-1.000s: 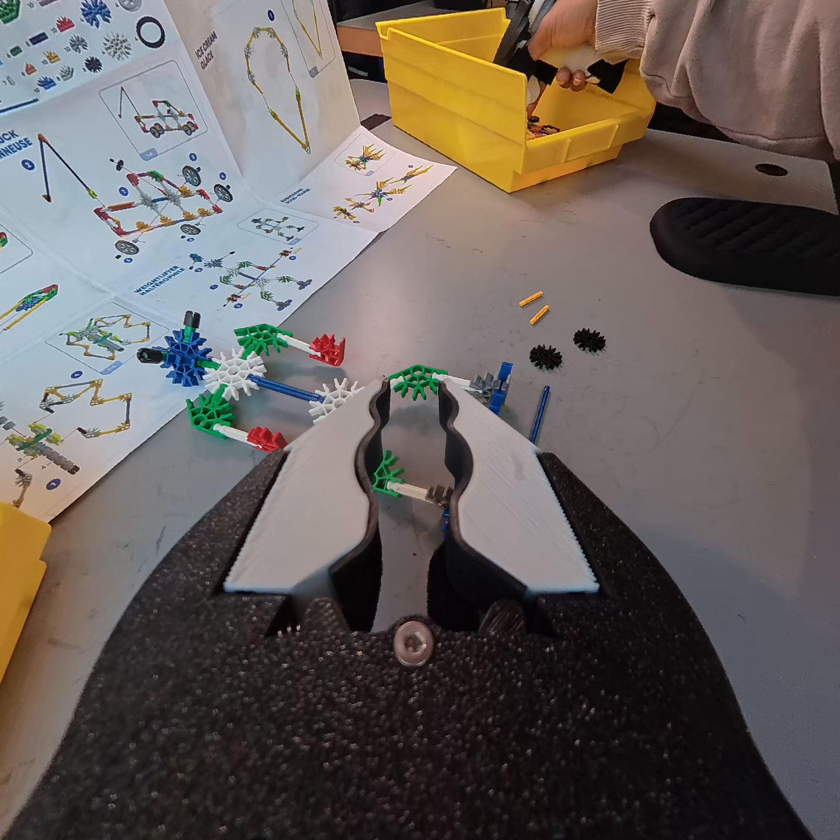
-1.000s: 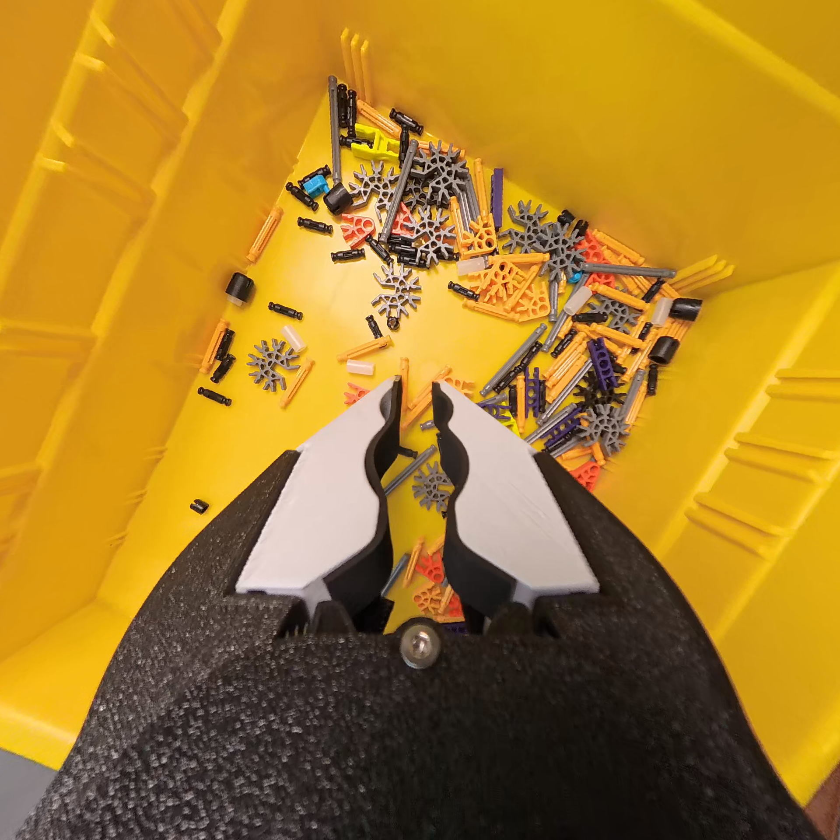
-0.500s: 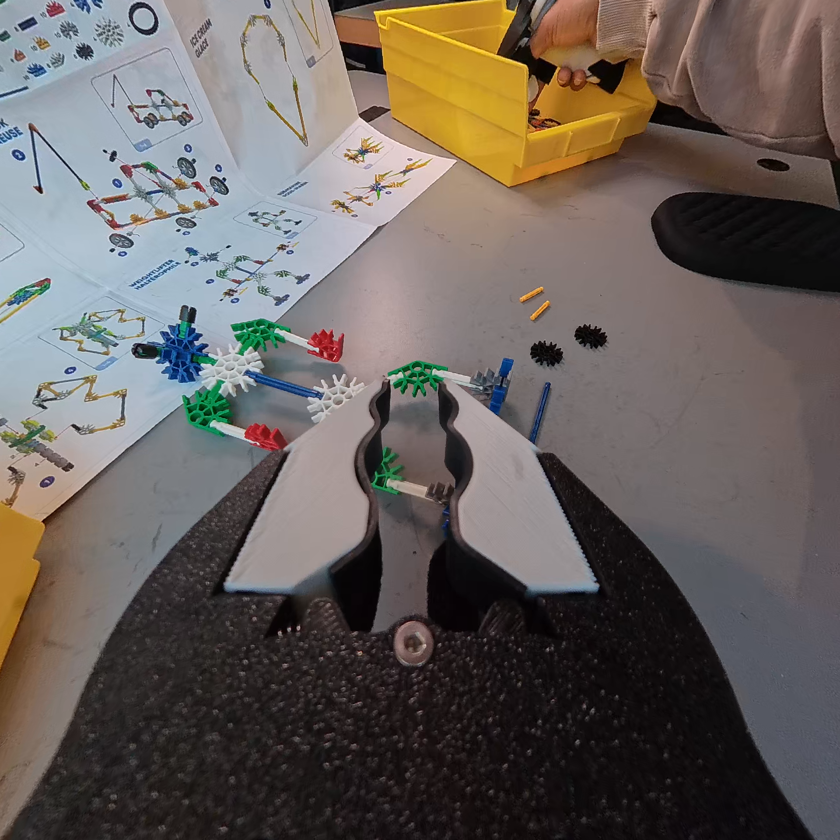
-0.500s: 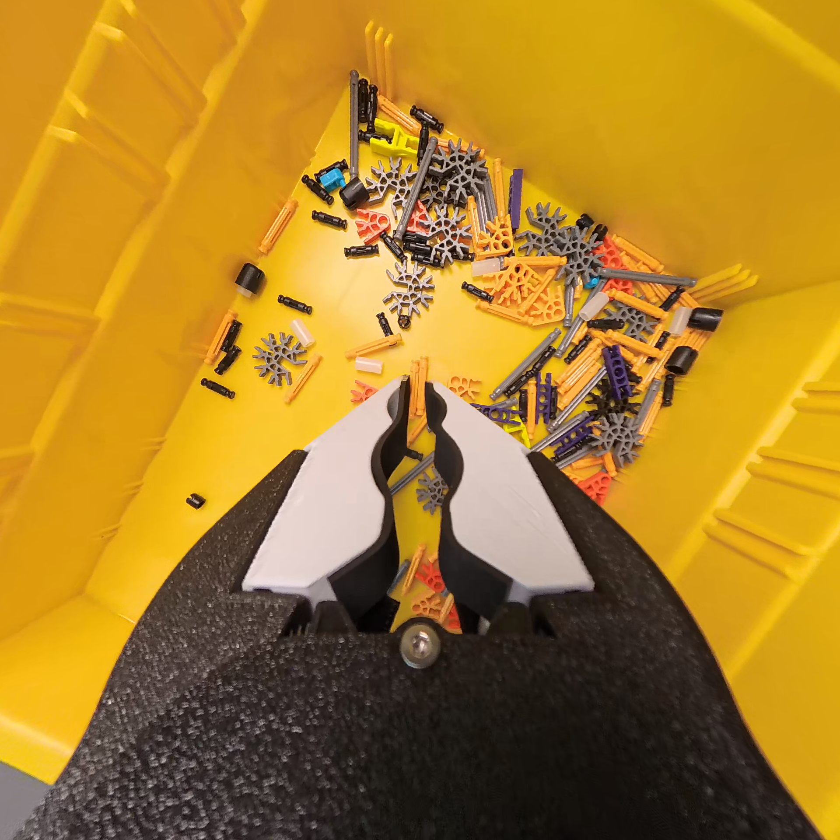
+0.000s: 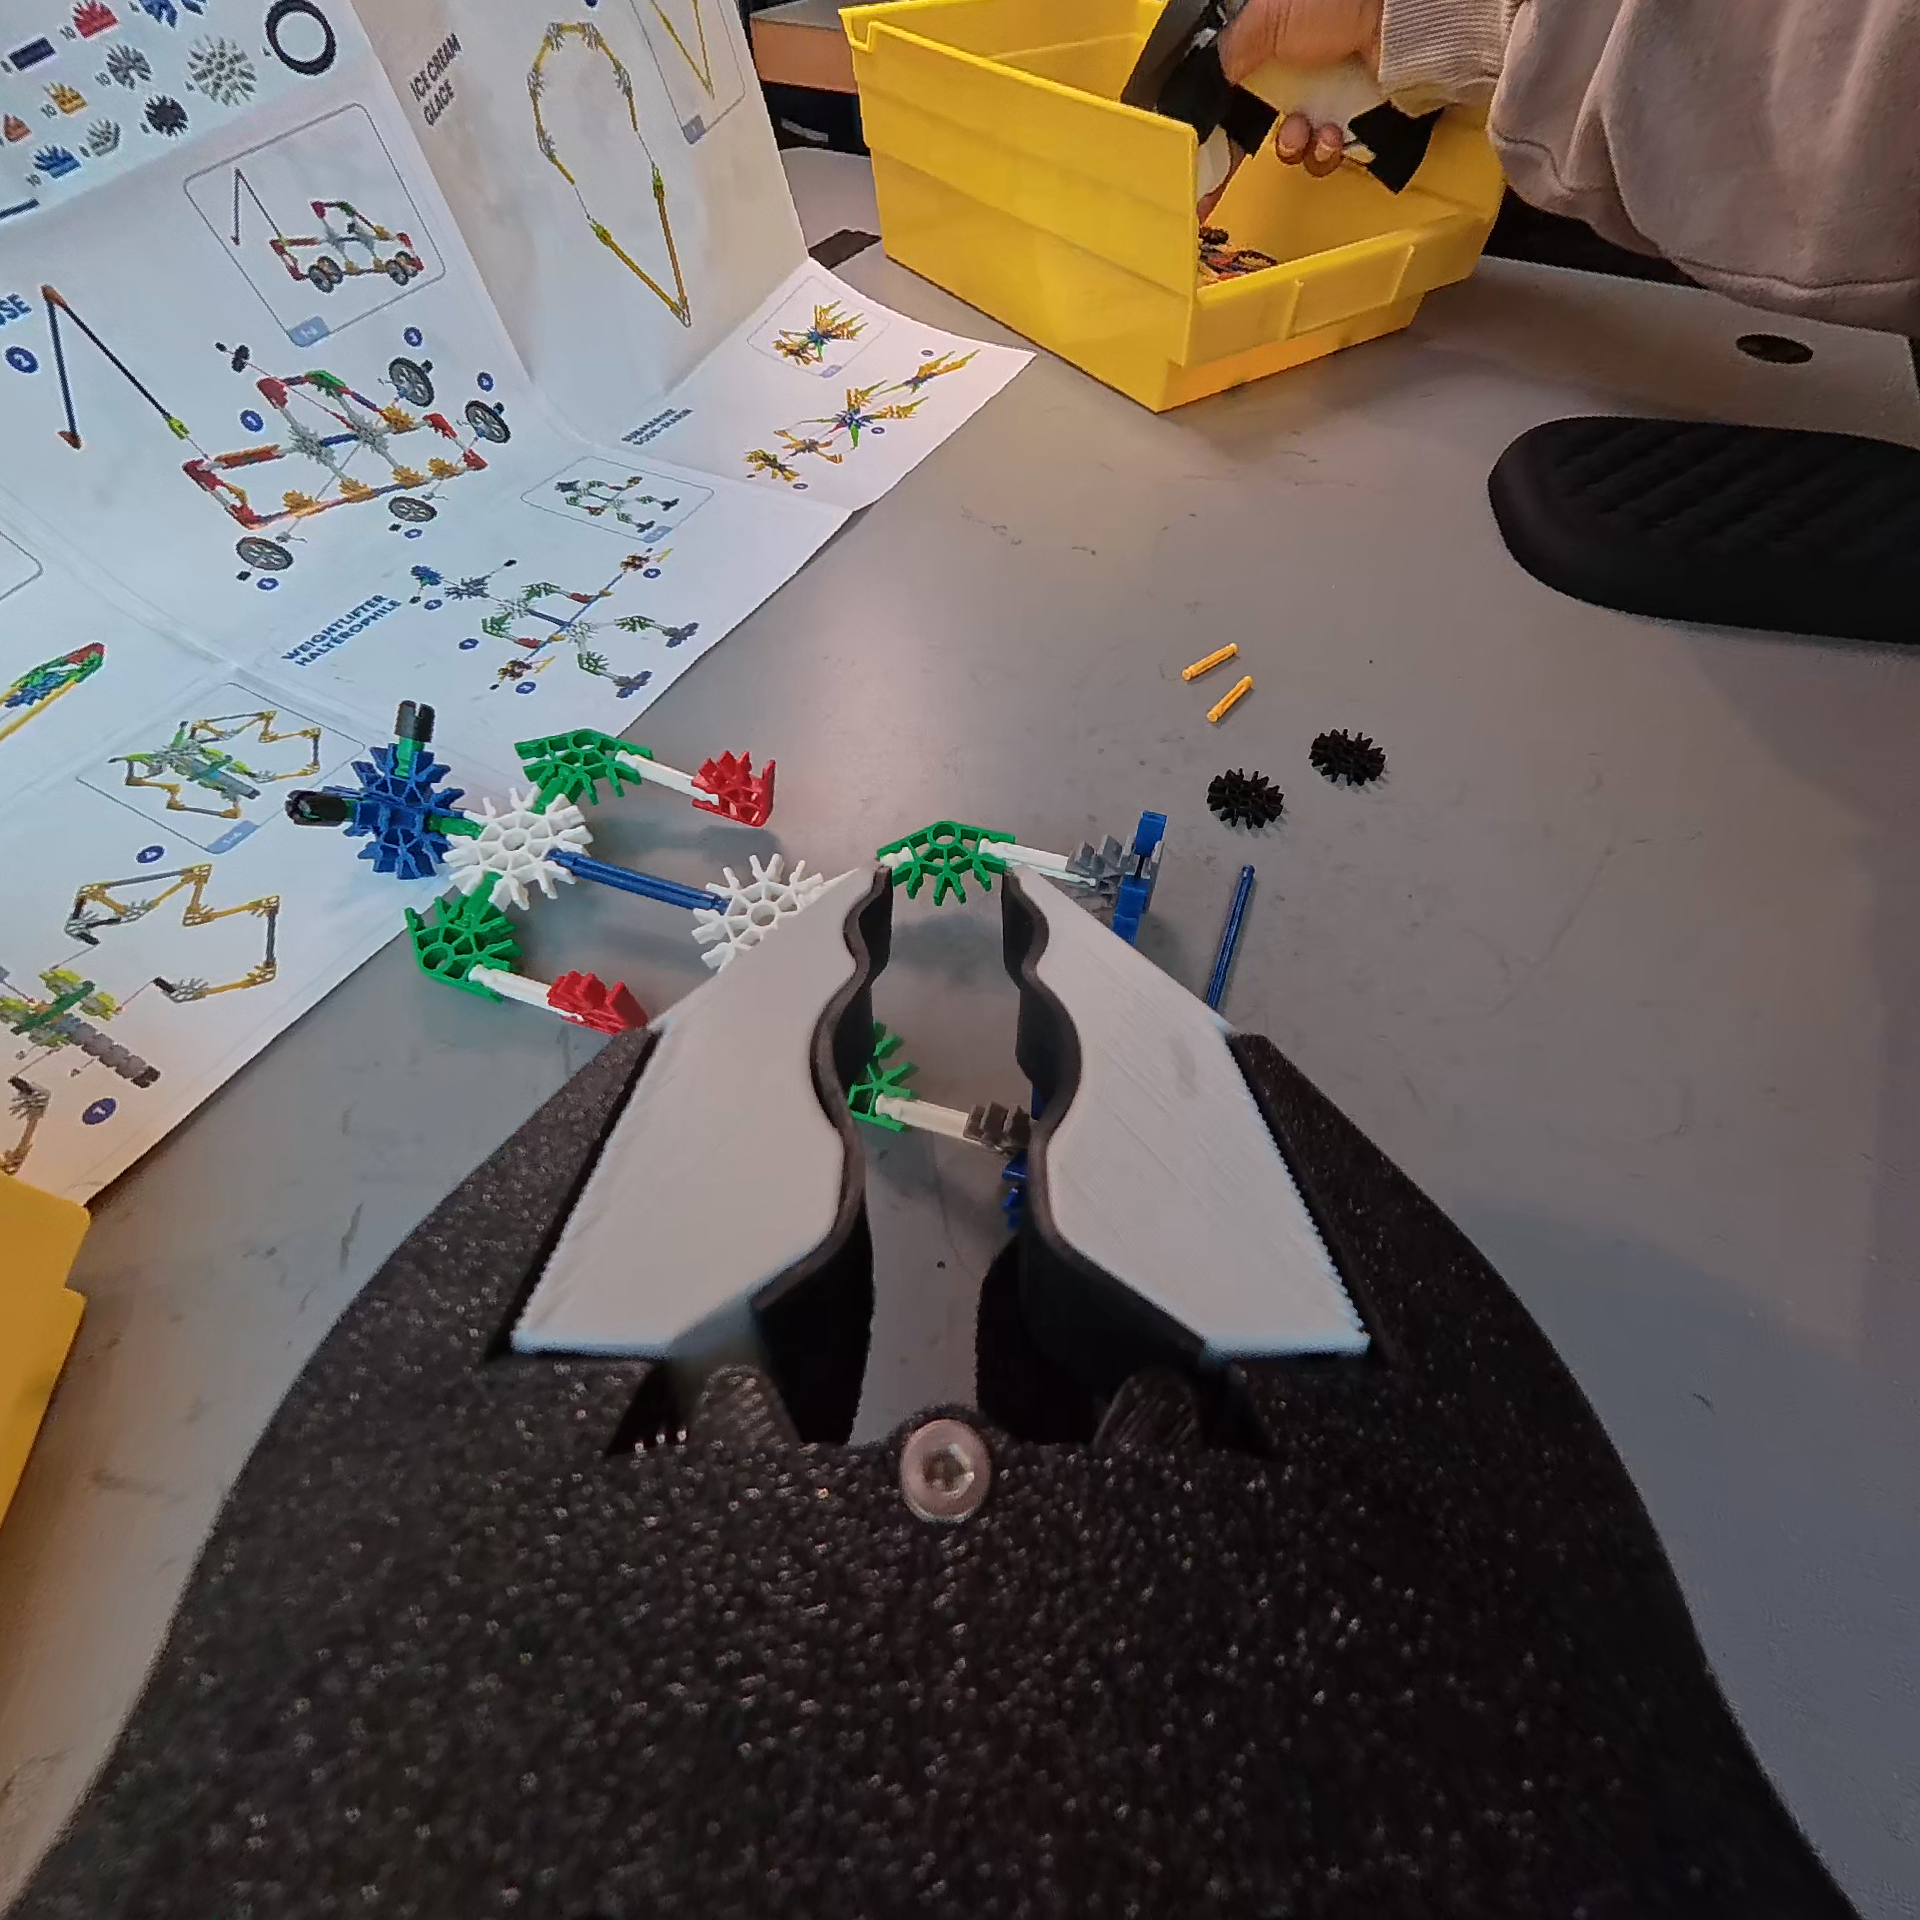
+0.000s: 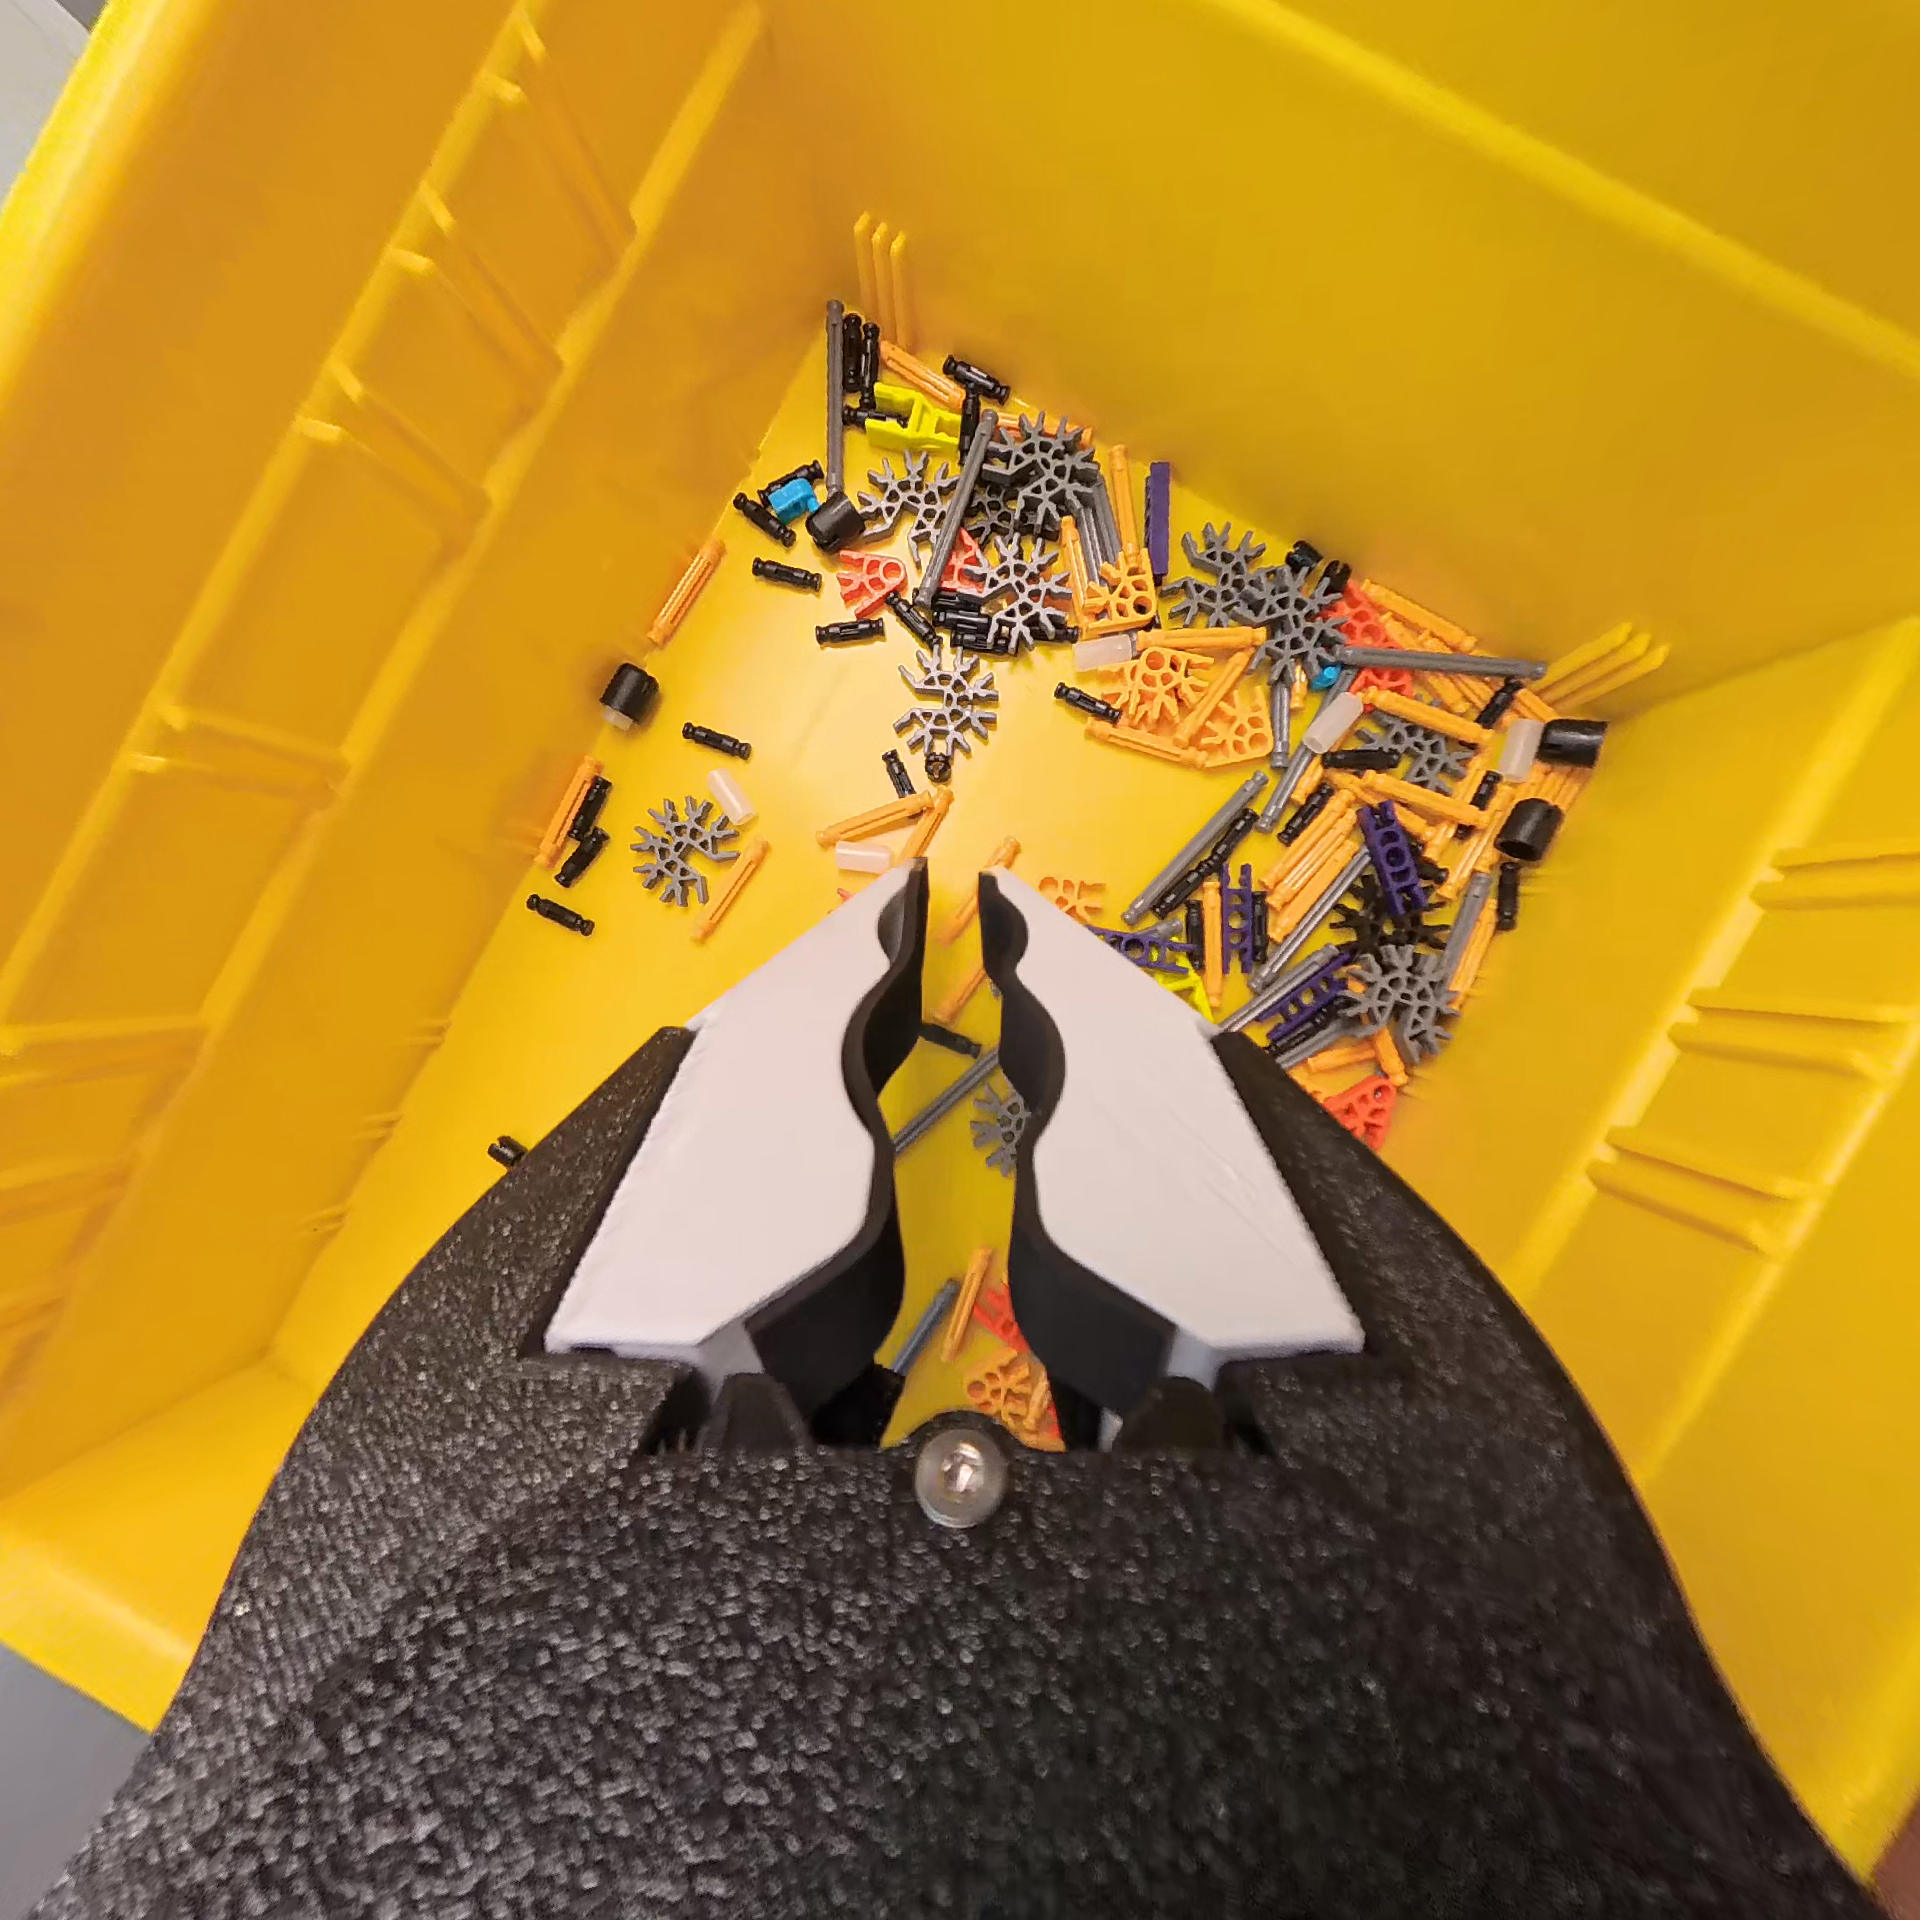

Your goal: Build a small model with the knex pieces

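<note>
Left wrist view: the left gripper [image 5: 943,891] hovers part open and empty over a toy model [image 5: 727,883] on the desk [image 5: 1455,1091]

Right wrist view: the right gripper [image 6: 953,875], narrowly open and empty, hangs inside the yellow bin [image 6: 1351,260] above loose orange rods [image 6: 894,816]

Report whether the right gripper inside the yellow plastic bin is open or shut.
Open, narrowly. The right gripper shows a clear gap between its fingertips, nothing gripped, above loose orange rods in the yellow plastic bin.

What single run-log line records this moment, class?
left gripper: open, over toy model strut on grey table | right gripper: open, inside yellow bin, above loose parts
</note>
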Available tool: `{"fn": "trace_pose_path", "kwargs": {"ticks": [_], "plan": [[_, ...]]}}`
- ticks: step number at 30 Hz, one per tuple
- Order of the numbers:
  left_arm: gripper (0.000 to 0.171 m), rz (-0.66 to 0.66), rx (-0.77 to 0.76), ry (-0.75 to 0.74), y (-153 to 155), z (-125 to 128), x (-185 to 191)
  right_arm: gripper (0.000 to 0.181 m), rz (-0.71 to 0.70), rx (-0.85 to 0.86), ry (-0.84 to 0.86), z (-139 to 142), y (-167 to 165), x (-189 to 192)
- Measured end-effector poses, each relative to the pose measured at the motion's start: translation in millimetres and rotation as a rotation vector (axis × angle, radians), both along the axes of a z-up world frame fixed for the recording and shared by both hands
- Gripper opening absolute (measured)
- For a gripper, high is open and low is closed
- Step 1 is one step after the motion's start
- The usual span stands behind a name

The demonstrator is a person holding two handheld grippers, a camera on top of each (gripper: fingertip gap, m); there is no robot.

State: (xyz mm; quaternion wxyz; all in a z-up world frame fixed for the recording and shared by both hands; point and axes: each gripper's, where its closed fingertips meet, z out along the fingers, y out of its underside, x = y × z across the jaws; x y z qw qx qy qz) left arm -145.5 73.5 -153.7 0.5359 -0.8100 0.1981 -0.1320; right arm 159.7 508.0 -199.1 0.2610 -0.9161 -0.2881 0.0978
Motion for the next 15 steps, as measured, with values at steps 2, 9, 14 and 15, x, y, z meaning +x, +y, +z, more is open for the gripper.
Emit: {"fn": "trace_pose_path", "kwargs": {"ticks": [2,9,14,15], "plan": [[0.019,0.001,-0.005,-0.001,0.3,-1.4,-0.2,0.012,-0.007,-0.028,-0.029,-8.2,-0.8,1.0],[0.019,0.005,-0.011,-0.008,0.8,-2.8,-2.0,0.014,-0.024,-0.036,-0.054,-13.7,1.0,-1.1],[0.019,-0.003,-0.014,0.0,0.4,-3.7,-0.1,0.008,-0.024,-0.037,-0.063,-14.0,2.2,-0.3],[0.019,-0.002,-0.013,0.001,0.4,-3.7,-0.3,0.007,-0.023,-0.036,-0.063,-14.1,2.5,-0.5]]}}
